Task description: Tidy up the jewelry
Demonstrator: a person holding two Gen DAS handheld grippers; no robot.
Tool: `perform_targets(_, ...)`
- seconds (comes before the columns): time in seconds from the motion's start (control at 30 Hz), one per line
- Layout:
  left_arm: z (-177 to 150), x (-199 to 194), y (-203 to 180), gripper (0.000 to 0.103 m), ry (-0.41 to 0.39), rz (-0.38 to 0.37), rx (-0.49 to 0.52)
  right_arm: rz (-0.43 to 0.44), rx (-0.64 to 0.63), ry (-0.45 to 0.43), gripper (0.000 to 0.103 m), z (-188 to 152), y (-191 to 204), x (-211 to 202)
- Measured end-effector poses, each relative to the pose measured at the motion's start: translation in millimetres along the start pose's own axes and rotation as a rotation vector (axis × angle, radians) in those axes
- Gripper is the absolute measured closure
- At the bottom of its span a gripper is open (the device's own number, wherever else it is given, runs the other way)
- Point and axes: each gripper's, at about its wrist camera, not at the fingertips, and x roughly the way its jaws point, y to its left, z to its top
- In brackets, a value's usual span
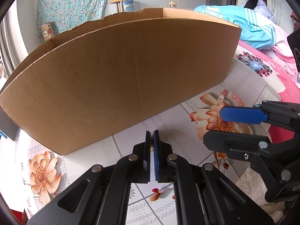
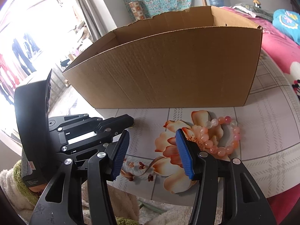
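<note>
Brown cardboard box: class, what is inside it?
Only bare inner walls of the open-topped brown cardboard box show. Its tall front wall covers the floor, so any contents stay hidden.

The box (image 2: 165, 65) is plain brown cardboard. The surface (image 2: 262, 131) is white with pale grey checks and big orange-peach flowers. The bracelet (image 2: 223, 138) has round beads in pink, orange and milky white. Each hand-held gripper, left (image 1: 152, 136) and right (image 2: 151, 150), is black with blue ribbed pads (image 2: 184, 155). The bed (image 1: 277, 71) cover is pink with a dark flower print. A teal cloth (image 1: 73, 5) with small white flowers hangs behind.
</note>
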Motion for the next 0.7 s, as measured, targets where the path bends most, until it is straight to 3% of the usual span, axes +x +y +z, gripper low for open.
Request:
perform_targets(0.43,-3.6,-2.9,7.4,0.101,-0.015,-0.018,-0.047,-0.055,-0.011,-0.029,0.047,-2.9,7.8,-11.3)
perform_targets(0.7,-0.8,-2.4,3.5,0.100,-0.001,0.008,-0.062,-0.058,-0.058,-0.044,0.033,-8.8,9.4,-18.2)
